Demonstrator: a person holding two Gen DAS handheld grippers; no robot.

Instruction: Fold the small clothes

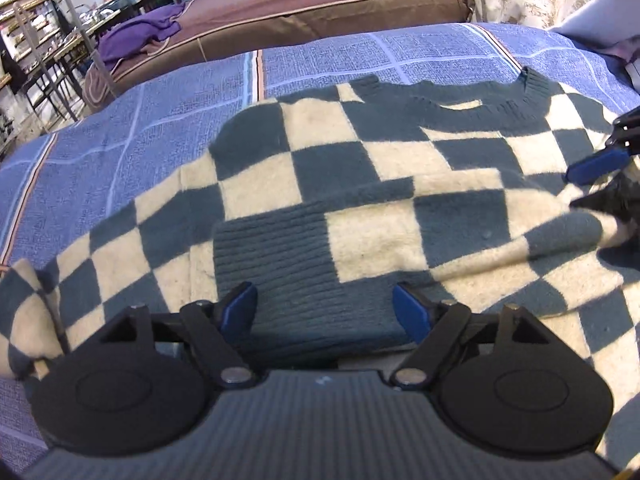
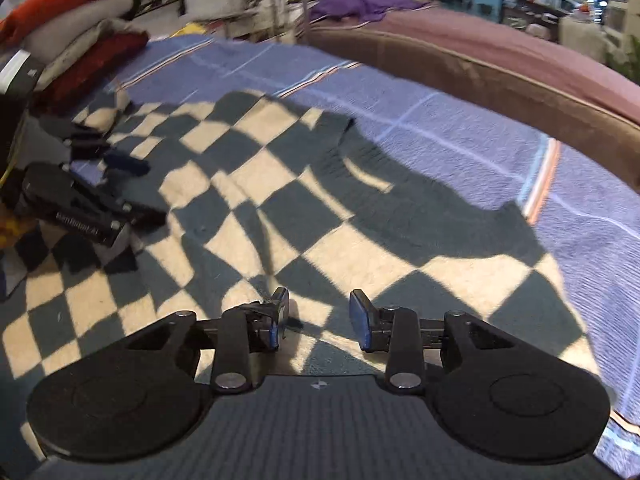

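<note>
A teal and cream checkered sweater [image 1: 360, 168] lies spread on a blue bedspread [image 1: 140, 120], collar at the far side. One sleeve is folded across the body, its ribbed teal cuff [image 1: 272, 256] just ahead of my left gripper [image 1: 326, 304], which is open and holds nothing. The right gripper shows at the right edge of the left wrist view [image 1: 600, 176], over the sweater. In the right wrist view the sweater [image 2: 280, 200] fills the middle. My right gripper [image 2: 318, 312] is open just above the fabric. The left gripper [image 2: 100, 200] shows at the left.
A brown mattress [image 1: 320, 4] runs along the far side of the bedspread, with a purple garment [image 1: 136, 36] on it. A stack of folded red and grey clothes [image 2: 72, 20] sits at the far left in the right wrist view. Shelves and furniture stand beyond.
</note>
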